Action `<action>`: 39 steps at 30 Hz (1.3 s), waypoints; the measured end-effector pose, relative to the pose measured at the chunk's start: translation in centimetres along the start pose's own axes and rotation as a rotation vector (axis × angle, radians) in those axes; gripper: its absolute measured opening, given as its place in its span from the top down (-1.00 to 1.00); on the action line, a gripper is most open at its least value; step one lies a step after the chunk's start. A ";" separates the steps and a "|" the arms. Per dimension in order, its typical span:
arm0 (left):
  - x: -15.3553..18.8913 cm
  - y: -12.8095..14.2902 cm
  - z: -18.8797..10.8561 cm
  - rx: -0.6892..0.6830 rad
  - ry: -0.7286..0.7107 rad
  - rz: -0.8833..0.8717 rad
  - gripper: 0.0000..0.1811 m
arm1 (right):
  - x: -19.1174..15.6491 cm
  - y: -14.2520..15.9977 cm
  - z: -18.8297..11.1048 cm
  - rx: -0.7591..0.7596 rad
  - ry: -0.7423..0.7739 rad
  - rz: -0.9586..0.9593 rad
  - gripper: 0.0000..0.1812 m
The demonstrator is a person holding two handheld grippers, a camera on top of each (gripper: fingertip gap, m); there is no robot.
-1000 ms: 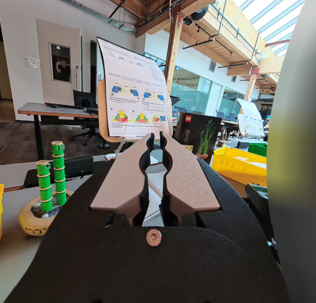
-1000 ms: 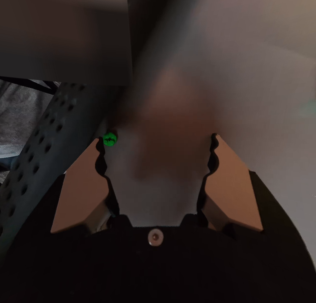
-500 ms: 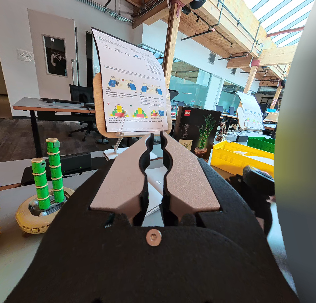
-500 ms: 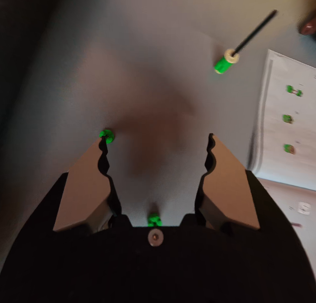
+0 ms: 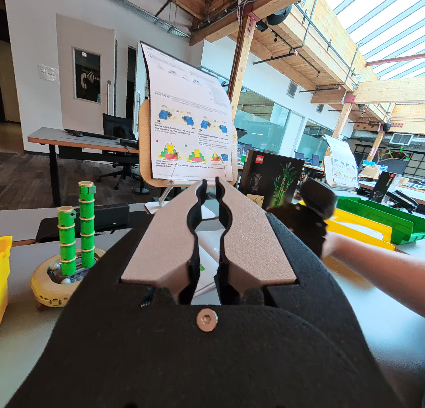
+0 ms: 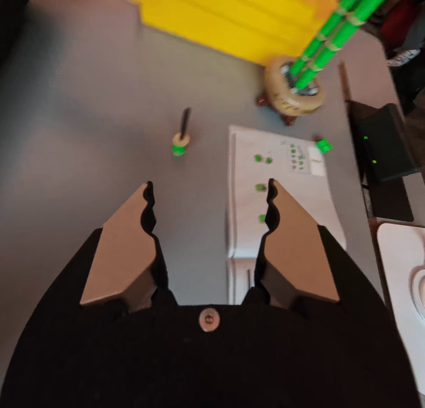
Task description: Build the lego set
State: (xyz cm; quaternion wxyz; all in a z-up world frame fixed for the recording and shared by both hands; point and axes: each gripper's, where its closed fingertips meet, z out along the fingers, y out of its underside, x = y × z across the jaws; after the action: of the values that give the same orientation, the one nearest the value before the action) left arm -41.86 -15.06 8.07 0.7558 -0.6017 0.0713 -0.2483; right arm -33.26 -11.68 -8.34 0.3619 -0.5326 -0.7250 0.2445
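Note:
The bamboo model (image 5: 69, 247), two green stalks in a tan pot, stands on the grey table (image 5: 20, 309) to the left of my left gripper (image 5: 209, 183). The left gripper's jaws are almost together with nothing between them. My right gripper (image 6: 210, 182) is open and empty, high above the table. Below it lie a black axle with a green and tan piece (image 6: 180, 141), the open booklet (image 6: 276, 201) and a small green piece (image 6: 323, 145). The model (image 6: 296, 91) shows at that view's upper right. The right gripper (image 5: 308, 217) shows blurred in the left wrist view.
A yellow bin (image 6: 230, 17) sits beyond the axle. In the left wrist view, the set's box (image 5: 271, 180), a sheet on a stand (image 5: 190, 130), yellow (image 5: 358, 231) and green (image 5: 391, 217) bins stand behind. A person's arm (image 5: 368, 265) reaches across. A black device (image 6: 386, 144) lies by the booklet. My right fingertips sit around 20 cm from my left ones. To reach the model (image 6: 296, 91) in a straight line is about 20 cm for my right fingers, about 25 cm for my left.
My right gripper rose from the table and swung toward the booklet and model; the small green pieces by its fingers are out of view. It and the arm entered the left wrist view.

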 end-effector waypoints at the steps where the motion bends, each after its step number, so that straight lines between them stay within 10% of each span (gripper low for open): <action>1: -0.1 -0.2 -0.1 0.012 -0.010 0.011 0.94 | 2.4 -1.0 0.8 0.021 0.026 0.070 -0.05; 9: -1.5 -0.4 -0.3 0.040 -0.072 0.040 0.96 | 18.0 0.7 11.1 -0.049 0.362 0.620 0.15; 17: -1.8 0.1 -0.1 0.022 -0.064 0.026 0.96 | 19.5 2.8 15.8 -0.139 0.369 0.633 0.39; 24: -1.9 0.4 0.0 0.005 -0.051 0.004 0.97 | 18.4 3.7 16.3 -0.226 0.287 0.556 1.00; 29: -2.2 -0.2 -0.4 0.034 -0.059 -0.010 0.97 | 18.1 2.3 13.6 -0.113 0.286 0.564 0.99; 32: -2.4 -0.6 -0.7 0.057 -0.065 -0.017 0.97 | 18.3 1.6 13.5 -0.102 0.271 0.516 0.65; 39: -2.9 -0.3 -0.7 0.051 -0.068 -0.024 0.96 | 19.5 2.3 18.7 -0.173 0.243 0.484 0.35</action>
State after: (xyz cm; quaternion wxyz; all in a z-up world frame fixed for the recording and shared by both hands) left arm -44.78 -14.40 7.64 0.7700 -0.5910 0.0320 -0.2383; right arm -49.93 8.16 -16.42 0.3306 -0.7444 -0.5462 0.1955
